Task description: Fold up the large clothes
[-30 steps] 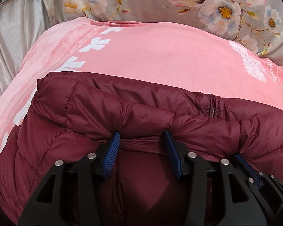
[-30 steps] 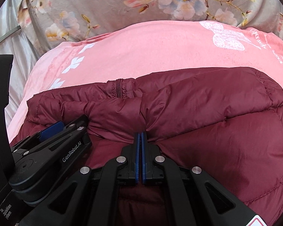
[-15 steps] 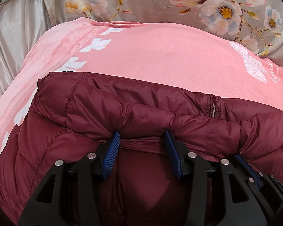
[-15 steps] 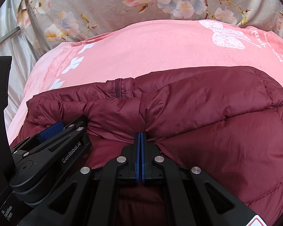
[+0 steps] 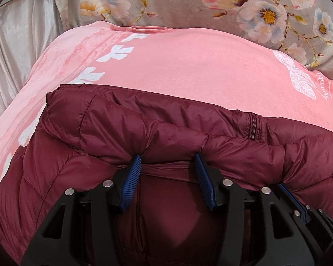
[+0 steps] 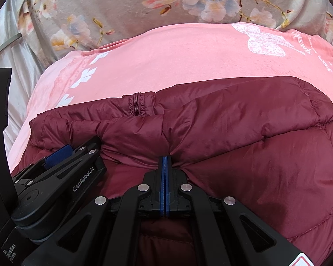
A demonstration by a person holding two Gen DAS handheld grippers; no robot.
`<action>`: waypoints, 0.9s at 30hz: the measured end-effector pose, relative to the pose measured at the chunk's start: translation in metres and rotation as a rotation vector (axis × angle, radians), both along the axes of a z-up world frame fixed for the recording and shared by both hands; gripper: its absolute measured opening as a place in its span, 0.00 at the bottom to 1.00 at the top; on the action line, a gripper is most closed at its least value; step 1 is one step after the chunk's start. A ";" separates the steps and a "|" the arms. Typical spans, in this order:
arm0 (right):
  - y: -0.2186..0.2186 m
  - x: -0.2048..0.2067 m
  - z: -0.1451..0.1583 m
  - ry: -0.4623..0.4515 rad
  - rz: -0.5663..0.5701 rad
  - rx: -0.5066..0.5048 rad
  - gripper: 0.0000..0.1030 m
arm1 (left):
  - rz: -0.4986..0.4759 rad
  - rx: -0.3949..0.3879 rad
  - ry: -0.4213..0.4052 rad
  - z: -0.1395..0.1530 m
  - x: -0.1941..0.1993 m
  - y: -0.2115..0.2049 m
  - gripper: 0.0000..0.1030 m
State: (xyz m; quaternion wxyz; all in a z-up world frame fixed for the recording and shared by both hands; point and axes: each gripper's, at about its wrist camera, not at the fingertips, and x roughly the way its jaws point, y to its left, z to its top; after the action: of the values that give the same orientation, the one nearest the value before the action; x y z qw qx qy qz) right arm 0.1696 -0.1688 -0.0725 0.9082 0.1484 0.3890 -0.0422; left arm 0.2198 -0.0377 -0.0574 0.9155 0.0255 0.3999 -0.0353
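Note:
A maroon puffer jacket lies on a pink blanket, with its near part folded over toward the far edge. Its zipper shows at the fold. My left gripper is open, its blue pads apart, with their tips under the folded edge. My right gripper is shut on the jacket's folded edge, pads pressed together on the fabric. The left gripper also shows in the right wrist view, close beside the right one.
The pink blanket with white leaf and butterfly prints covers the surface. A grey floral cloth lies behind it and pale satin fabric at the left.

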 end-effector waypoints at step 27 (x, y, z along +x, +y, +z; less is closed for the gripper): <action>0.074 -0.140 0.016 -0.080 0.117 -0.017 0.13 | 0.104 -0.216 -0.015 0.027 -0.110 0.174 0.88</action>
State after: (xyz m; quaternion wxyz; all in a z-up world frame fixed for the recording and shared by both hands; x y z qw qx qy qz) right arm 0.0299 -0.0952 -0.0569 0.9253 0.1191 0.3599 0.0136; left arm 0.1098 0.1362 -0.0305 0.9165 -0.0939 0.3877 -0.0304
